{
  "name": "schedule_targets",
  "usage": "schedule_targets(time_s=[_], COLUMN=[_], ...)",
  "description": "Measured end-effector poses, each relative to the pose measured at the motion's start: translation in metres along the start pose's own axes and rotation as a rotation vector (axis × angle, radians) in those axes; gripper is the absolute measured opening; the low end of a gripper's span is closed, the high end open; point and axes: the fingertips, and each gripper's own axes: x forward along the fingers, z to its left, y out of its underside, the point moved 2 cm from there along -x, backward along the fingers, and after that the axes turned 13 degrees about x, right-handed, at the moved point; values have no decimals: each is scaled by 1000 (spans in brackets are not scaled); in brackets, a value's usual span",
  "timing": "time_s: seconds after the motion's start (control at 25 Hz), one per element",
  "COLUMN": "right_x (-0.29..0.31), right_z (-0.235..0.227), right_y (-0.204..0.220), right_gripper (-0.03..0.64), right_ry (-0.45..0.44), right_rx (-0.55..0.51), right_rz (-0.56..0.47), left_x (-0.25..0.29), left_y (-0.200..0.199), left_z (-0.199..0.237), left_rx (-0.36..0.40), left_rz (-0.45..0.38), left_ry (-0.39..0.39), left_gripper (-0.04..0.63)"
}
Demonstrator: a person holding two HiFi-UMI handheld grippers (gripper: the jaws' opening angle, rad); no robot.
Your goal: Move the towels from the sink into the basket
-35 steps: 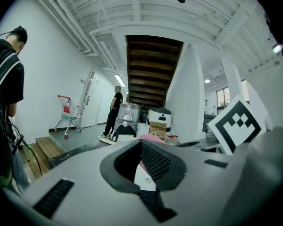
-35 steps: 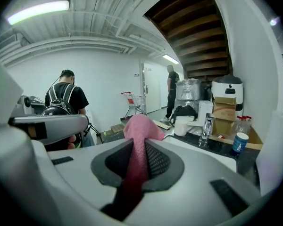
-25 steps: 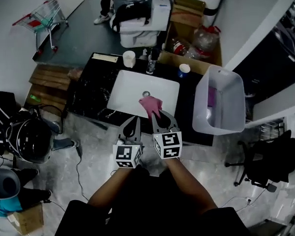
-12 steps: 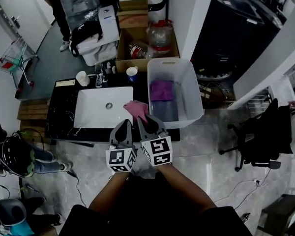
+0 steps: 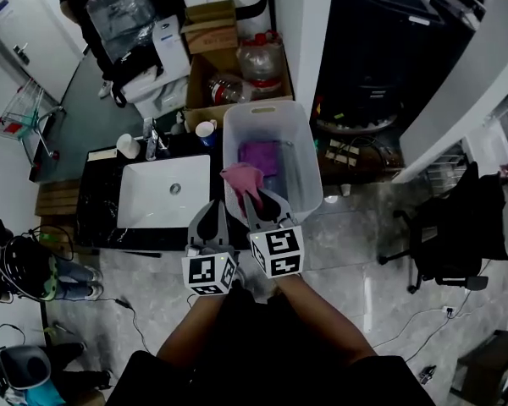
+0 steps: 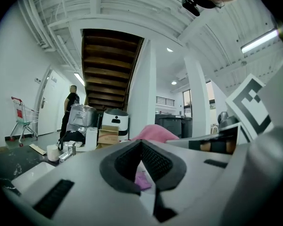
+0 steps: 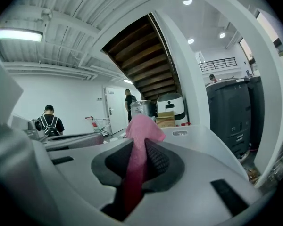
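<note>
Past the black desk (image 5: 102,203), holding the pink towel (image 5: 240,176) pinched in jaws of the right gripper (image 5: 254,196) over the basket (image 5: 310,176), ready for dropping; left gripper (image 5: 212,211) jaws closed, empty.

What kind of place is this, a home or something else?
Probably a workspace or test hall, not a home: the sink sits in a lone black counter on open floor, with a shopping cart, cardboard boxes and an office chair nearby.
</note>
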Motion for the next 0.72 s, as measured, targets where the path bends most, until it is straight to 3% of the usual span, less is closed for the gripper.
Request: schedule_targets(time_s=[0.24, 0.56, 0.72], right_x=[29, 84, 105], right_z=[-30, -65, -71], right_y=[-4, 9, 2], right_gripper=[64, 66, 66], right_ry=[74, 187, 191], right_rx=[21, -9, 27], right_rz=[51, 267, 298], left_x=[32, 85, 102], left_y=[4, 6, 10], left_z=[10, 42, 56], left_rx=[-7, -39, -71], left_rz=[-3, -12, -8], left_ry=[30, 67, 92], left_gripper=[3, 3, 3])
